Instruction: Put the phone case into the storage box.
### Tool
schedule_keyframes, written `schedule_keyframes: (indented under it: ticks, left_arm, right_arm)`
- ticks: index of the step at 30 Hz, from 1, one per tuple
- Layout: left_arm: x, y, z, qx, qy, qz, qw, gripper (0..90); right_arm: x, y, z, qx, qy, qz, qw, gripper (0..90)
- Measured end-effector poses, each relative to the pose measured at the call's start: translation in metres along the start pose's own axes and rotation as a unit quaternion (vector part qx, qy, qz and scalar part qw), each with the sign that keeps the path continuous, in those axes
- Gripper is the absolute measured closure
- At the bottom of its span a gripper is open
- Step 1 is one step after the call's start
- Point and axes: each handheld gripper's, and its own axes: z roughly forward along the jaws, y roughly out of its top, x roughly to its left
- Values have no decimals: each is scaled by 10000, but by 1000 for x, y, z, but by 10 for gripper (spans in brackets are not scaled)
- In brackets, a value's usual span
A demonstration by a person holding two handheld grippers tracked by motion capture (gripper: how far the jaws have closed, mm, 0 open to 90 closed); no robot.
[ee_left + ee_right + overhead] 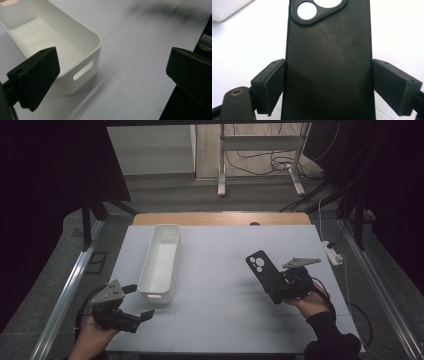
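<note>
R gripper [274, 287] clamps phone case [261, 268] edges (bare mat [220, 270] betw. it & bin [161, 261]).

Right gripper [274, 285] clamped on a black phone case [263, 269], lifted off the table [220, 270]. Left gripper [136, 302] wide open, holding nothing, with a white bin [161, 262] just ahead of its jaws.

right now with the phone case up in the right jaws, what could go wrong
1. The right gripper pinches the black phone case only by its side edges near one end, so it could twist or slip out while carried.
2. The white bin is long and narrow; a tilted case may catch its rim.
3. The left gripper, open beside the bin's near end, could nudge it.
</note>
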Motion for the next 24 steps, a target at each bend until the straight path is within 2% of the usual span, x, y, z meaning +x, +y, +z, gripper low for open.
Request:
schedule_keyframes:
  ticks: [6, 11, 14, 24]
  left_arm:
    - [0, 11, 9, -86, -141, 109, 9998, 0]
    - [0, 18, 14, -133, -273, 148, 9994, 0]
    - [1, 25, 18, -177, -479, 181, 9985, 0]
    - [0, 43, 35, -294, -775, 410, 9957, 0]
  right_arm:
    - [10, 2, -2, -137, 248, -61, 9996, 148]
    - [18, 3, -5, -211, 360, -144, 9990, 148]
    - [26, 4, -6, -263, 479, -251, 9982, 148]
    - [47, 6, -10, -393, 815, -513, 9946, 148]
